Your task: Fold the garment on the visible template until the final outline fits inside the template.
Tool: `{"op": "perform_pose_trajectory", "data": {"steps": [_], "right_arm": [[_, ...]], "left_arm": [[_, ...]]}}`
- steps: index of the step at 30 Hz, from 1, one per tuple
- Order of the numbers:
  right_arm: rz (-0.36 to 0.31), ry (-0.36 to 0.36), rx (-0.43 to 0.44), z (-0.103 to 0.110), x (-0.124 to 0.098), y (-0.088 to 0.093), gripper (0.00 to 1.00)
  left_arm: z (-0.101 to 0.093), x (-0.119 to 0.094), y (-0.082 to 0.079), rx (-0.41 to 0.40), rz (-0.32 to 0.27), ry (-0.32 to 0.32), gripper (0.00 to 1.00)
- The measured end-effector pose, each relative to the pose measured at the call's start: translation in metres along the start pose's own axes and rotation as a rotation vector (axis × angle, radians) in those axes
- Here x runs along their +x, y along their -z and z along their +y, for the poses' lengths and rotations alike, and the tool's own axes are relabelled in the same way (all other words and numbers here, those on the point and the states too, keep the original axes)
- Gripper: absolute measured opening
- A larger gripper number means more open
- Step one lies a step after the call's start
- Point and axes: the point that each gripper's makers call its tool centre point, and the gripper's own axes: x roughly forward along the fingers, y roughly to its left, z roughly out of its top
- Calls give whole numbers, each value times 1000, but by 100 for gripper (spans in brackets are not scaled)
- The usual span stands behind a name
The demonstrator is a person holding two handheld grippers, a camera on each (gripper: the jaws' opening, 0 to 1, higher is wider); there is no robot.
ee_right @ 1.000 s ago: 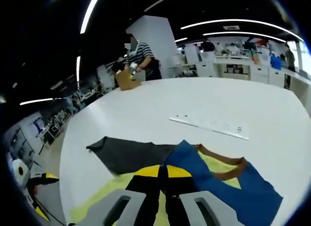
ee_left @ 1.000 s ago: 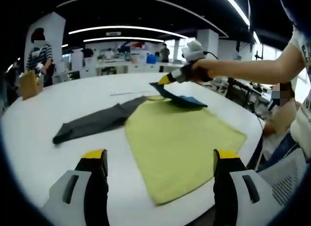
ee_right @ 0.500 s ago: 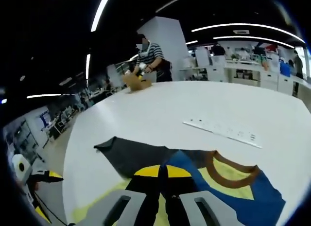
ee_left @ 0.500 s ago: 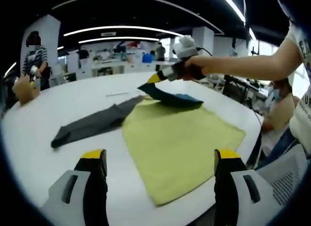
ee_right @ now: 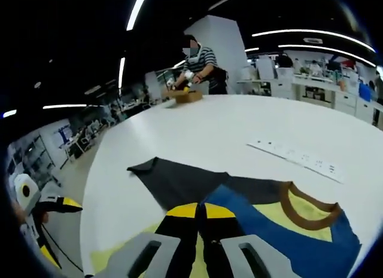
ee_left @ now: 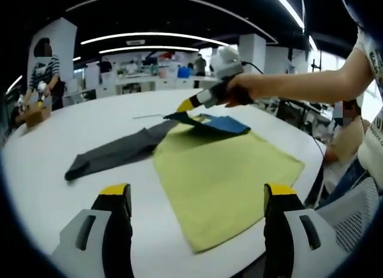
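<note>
currently the right tool (ee_left: 181,104) is clamped on a fold of the blue garment (ee_left: 216,124), its yellow-tipped jaws pressed together on the cloth in the right gripper view (ee_right: 200,213). the garment lies at the far end of the yellow-green template (ee_left: 224,176) on the white bench (ee_left: 90,122), with one dark grey sleeve (ee_left: 114,151) trailing off the template onto bare bench. its brown-trimmed neckline (ee_right: 308,207) shows in the right gripper view. the left tool (ee_left: 196,197) hangs near the close edge of the template with its jaws wide apart, holding nothing.

to do this step well, the pinched layer should be carried low and level across the body so the blue panel settles flat, its edge parallel to the template border; the grip is best kept until the cloth rests on the cloth beneath. the grey sleeve appears to need folding inward afterwards, and the free left tool could pin the garment while that happens.

compared with half a second ago, the right tool has dropped closer to the bench and the lifted blue fold lies lower and flatter; a second ago the fold was draped further toward the template's far corner. the left tool's spread is unchanged.
</note>
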Motion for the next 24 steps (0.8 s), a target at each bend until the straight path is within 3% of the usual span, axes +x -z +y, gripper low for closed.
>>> {"op": "perform_pose_trajectory", "data": {"steps": [3,11,17,19,21,24], "right_arm": [[27,-12,-35,9,5,8,0],[60,-12,-25,12,21,23,0],[76,-19,62,16,27,35,0],[79,-19,56,16,27,35,0],[83,-17,52,13,24,34,5],[72,-2,27,6,15,28,19]], "left_arm": [[2,-1,0,-2,-3,-8,88],[4,0,1,-10,-4,-14,88],[4,1,1,-9,-4,-13,89],[5,1,1,-8,-3,-16,89],[6,1,-1,-6,-8,-16,89],[7,2,-2,-4,-8,-20,90]]}}
